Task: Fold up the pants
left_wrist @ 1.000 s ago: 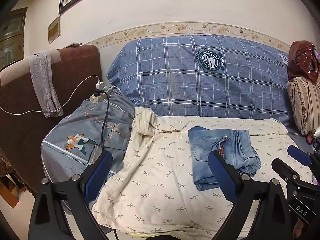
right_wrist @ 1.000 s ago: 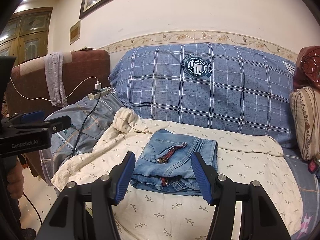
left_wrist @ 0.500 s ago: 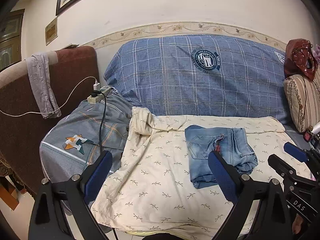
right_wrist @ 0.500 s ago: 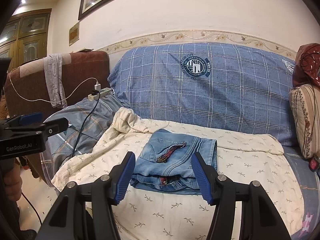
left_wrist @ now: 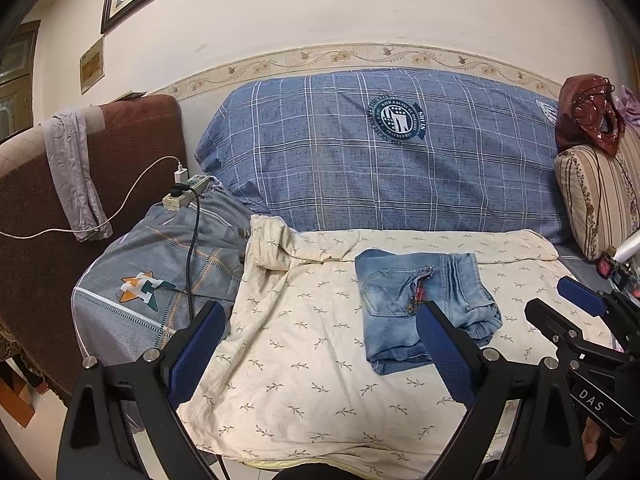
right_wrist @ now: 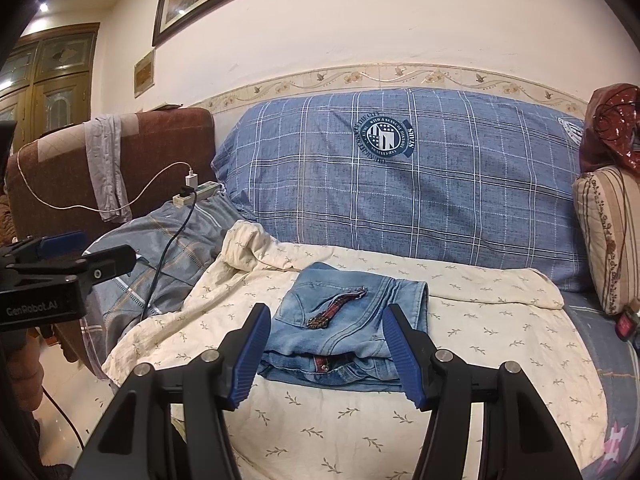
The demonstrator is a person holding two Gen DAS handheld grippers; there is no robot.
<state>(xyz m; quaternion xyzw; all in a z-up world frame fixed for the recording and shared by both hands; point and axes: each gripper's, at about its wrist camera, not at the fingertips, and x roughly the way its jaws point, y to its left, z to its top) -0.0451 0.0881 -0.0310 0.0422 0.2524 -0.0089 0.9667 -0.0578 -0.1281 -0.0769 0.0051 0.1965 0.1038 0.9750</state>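
Folded jeans (right_wrist: 344, 332) lie on the cream sheet (left_wrist: 304, 364) at mid-sofa (a checked blue cushion (left_wrist: 380, 160) at 12 o'clock). Left tongs (left_wrist: 320, 356) and right tongs (right_wrist: 326, 356) both stand wide, holding nothing, clear of the denim.

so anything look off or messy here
The jeans lie folded on the cream sheet, both claws open and clear. The odd thing is a power strip resting on the grey bedding, its black cord trailing across.
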